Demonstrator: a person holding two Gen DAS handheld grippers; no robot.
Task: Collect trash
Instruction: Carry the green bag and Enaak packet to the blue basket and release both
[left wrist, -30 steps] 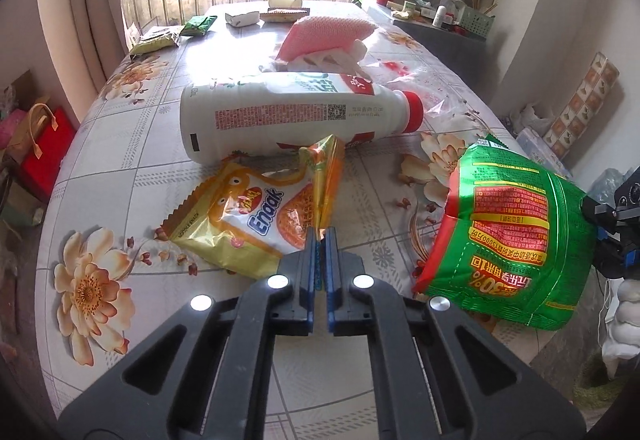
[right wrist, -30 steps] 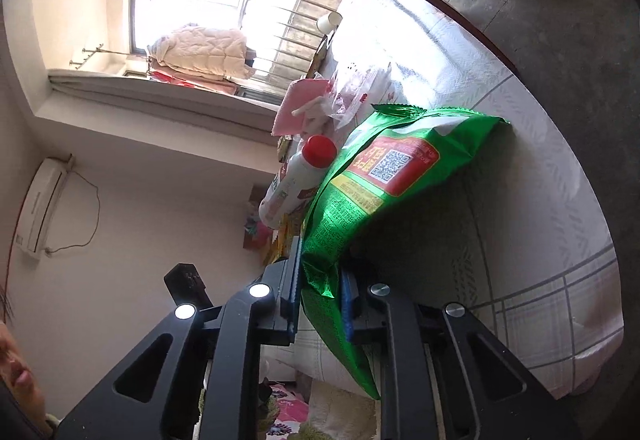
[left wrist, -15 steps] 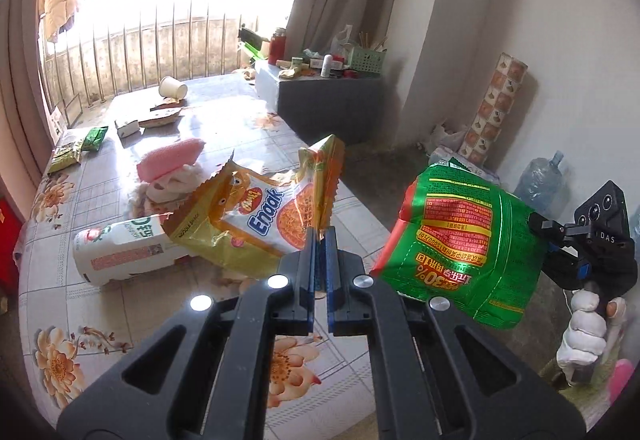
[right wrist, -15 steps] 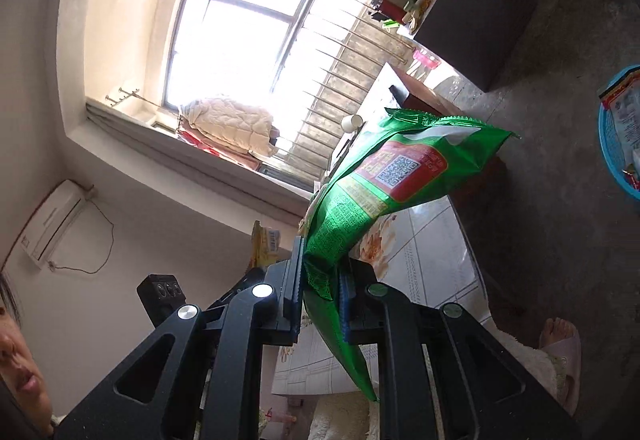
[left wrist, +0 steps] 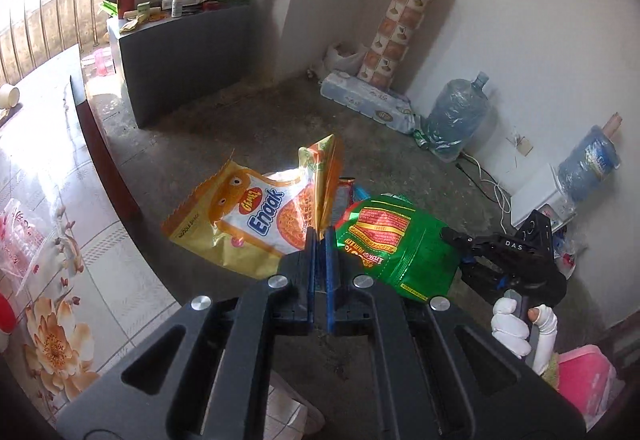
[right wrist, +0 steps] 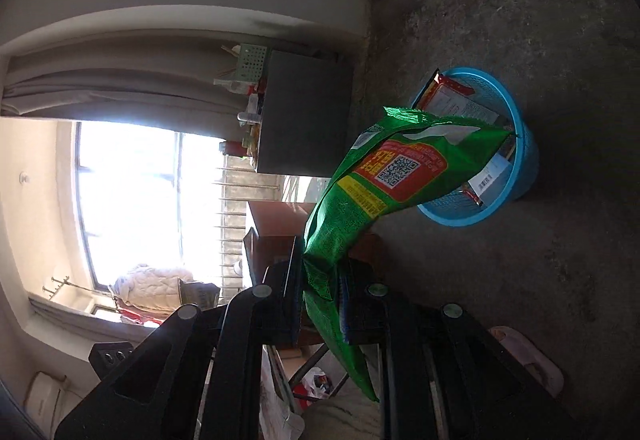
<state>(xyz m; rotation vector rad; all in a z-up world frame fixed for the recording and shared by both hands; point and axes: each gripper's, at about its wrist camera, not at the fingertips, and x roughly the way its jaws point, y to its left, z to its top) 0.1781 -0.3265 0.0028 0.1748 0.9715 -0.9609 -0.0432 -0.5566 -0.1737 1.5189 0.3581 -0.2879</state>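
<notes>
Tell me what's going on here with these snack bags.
A person is clearing trash, one wrapper in each hand-held gripper. The left hand-held gripper is shut on a yellow Enaak bag; the right hand-held gripper is shut on a green bag. Both hang over the floor near a blue basket that already holds wrappers.

"Enaak" in blue letters on the yellow snack bag [left wrist: 248, 224], a small "Gemez" badge above that word, "DAS" in white on the black gripper body [left wrist: 516, 256], QR code on the green snack bag [right wrist: 396, 175], its other print unreadable
</notes>
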